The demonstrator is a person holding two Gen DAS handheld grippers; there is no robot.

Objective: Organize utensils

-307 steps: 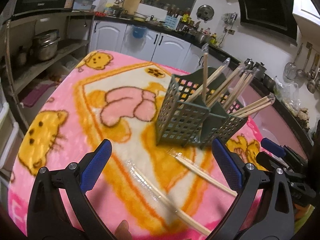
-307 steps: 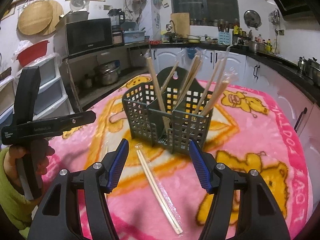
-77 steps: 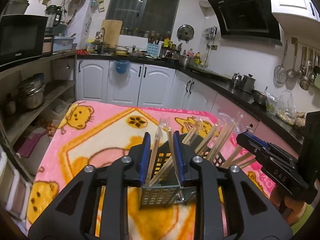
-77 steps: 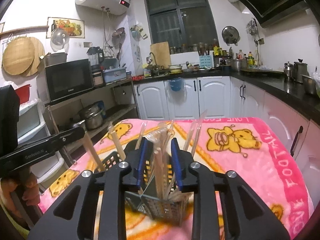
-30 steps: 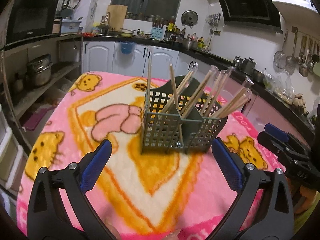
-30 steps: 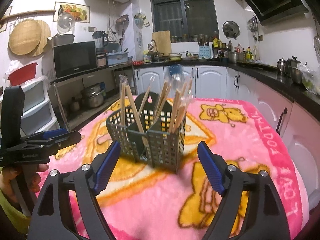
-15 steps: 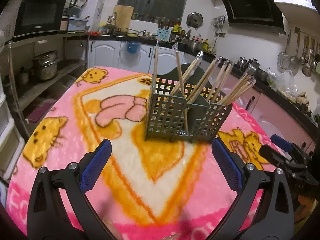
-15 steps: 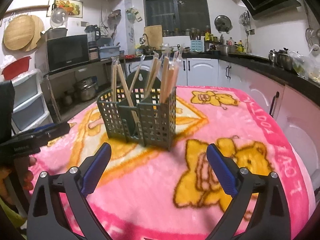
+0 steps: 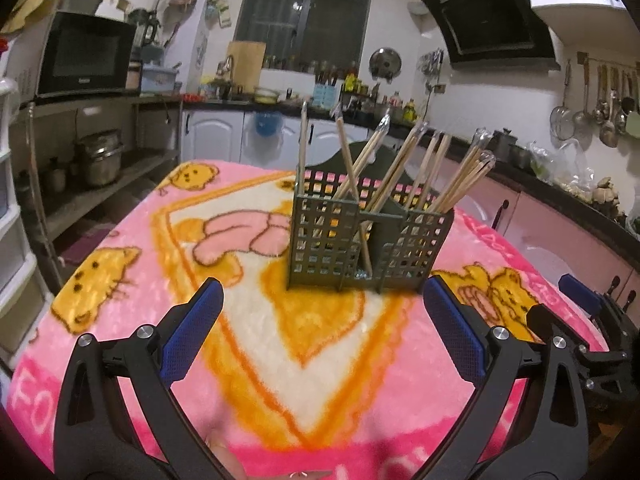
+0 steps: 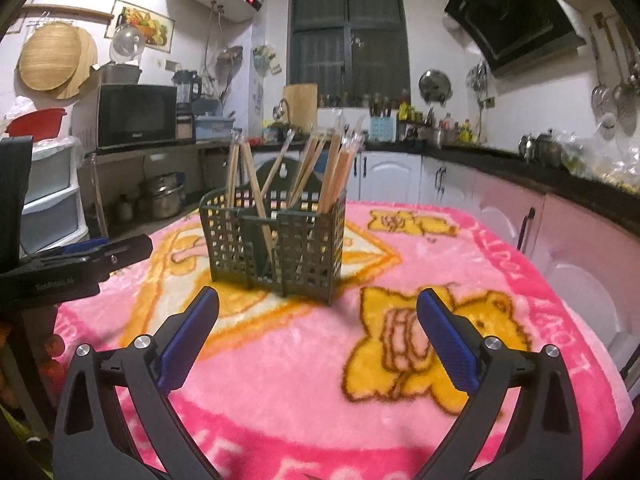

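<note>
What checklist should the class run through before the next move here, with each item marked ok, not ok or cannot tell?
1. Left gripper open and empty: ok.
2. Right gripper open and empty: ok.
3. Wrapped chopsticks all standing in the green basket: ok.
4. Basket upright on the pink blanket: ok.
5. No loose chopsticks on the blanket in view: ok.
6. Chopsticks sorted evenly by compartment: cannot tell.
</note>
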